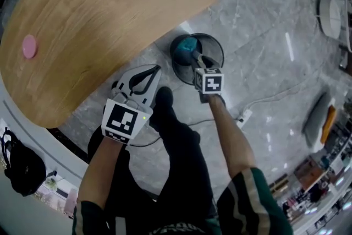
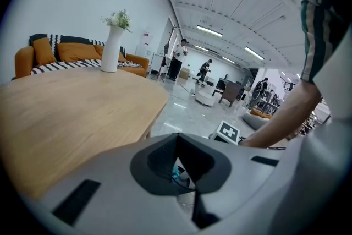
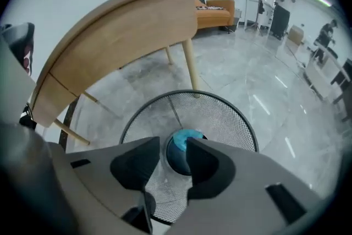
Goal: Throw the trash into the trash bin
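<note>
Two tools show in the head view: left gripper (image 1: 158, 69) and right gripper (image 1: 194, 55), off the wooden counter's (image 1: 110, 8) edge, above grey marble floor (image 1: 264, 14). Left gripper view: fingers (image 2: 158, 159) together, empty; vase (image 2: 112, 49) at the counter's far edge. Right gripper view: fingers (image 3: 206, 165) narrowly apart over the trash bin (image 3: 234, 118), teal trash (image 3: 180, 140) lying inside.

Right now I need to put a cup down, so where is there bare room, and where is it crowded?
In the head view the wooden table is bare from the pink disc near its left edge across to its right rim. Crowded: the floor by its near edge, where the left gripper, and the right gripper over the trash bin, sit close.
</note>
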Motion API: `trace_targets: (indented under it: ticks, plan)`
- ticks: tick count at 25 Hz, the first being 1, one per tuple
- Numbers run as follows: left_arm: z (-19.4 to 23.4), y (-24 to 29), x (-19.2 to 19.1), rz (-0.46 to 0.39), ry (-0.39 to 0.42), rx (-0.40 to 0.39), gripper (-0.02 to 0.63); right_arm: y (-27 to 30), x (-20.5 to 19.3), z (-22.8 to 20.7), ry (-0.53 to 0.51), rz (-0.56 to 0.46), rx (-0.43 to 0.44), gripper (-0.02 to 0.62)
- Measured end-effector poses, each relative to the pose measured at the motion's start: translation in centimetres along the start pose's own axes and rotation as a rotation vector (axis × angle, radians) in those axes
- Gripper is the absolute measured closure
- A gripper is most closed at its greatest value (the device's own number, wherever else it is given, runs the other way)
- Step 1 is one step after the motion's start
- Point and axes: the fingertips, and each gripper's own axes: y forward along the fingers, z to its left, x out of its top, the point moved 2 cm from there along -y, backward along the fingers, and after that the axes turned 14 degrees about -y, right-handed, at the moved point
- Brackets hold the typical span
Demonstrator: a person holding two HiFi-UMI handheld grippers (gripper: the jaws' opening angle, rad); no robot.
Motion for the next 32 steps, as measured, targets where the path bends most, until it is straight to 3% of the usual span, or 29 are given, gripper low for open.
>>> trace_targets:
  ticks: [2, 6, 12, 19, 25, 32]
  plan:
    - [-0.3, -1.5, 0.9, 0.000, -0.010, 0.012, 0.604, -2.0, 1.0, 0.2, 0.002, -0.030, -0.007, 0.525]
    - [-0.4, -5.4, 2.9, -0.005, -0.022, 0.046, 0.604, -7.2, 4.5, 1.3, -0.015, -0.138, -0.032, 0.589]
    - [0.9, -12.1, 6.0, -0.050, -0.076, 0.136, 0.604, -15.7, 11.1, 4.3, -0.045, -0.303, -0.038, 0.594]
    - [3.5, -19.9, 6.9, -0.124, -0.178, 0.261, 0.604, -23.1, 18.5, 13.0, -0.180, -0.450, 0.052, 0.594]
    - [6.8, -25.4, 7.7, -0.211, -0.208, 0.341, 0.604, -24.0, 22.8, 19.9, -0.332, -0.487, 0.110, 0.594]
    - [11.3, -32.7, 4.6, -0.308, -0.317, 0.483, 0.604, -22.7, 27.4, 31.0, -0.605, -0.494, 0.242, 0.594]
